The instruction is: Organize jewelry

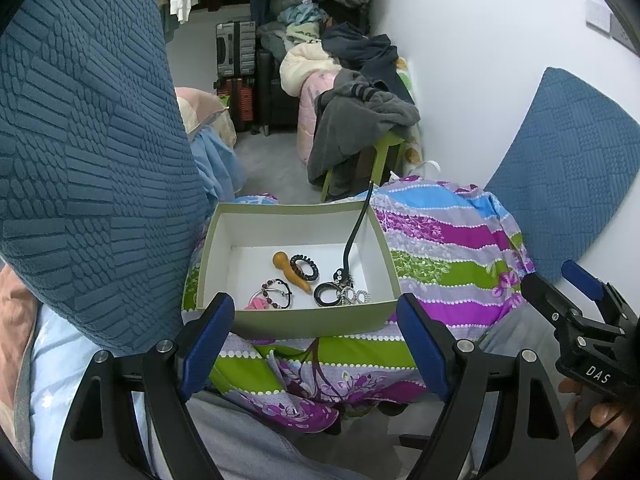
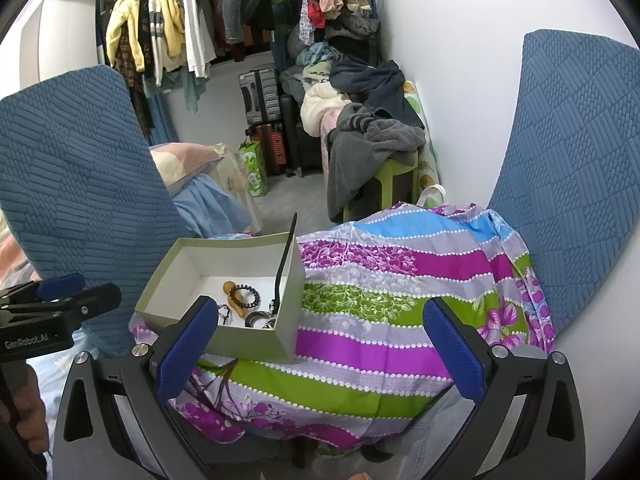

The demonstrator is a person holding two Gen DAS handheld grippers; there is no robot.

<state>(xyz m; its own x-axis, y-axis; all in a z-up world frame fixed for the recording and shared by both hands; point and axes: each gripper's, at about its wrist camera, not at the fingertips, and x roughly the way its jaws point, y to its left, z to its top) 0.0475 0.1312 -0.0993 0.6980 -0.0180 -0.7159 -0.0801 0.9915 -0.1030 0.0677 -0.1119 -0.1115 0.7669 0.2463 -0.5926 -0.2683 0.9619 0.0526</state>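
Striped floral cloth (image 1: 448,240) covers the surface. Both the left gripper (image 1: 316,344) and the right gripper (image 2: 320,354) stand wide apart, holding nothing. Just beyond the left fingers sits the open box (image 1: 304,318), with jewelry (image 1: 308,280) on its floor: bracelets, rings, a black strap.

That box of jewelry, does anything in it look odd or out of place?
Yes. In the box, a long black strap leans over the rim instead of lying flat, and an orange gourd-shaped piece lies loose among the bracelets.
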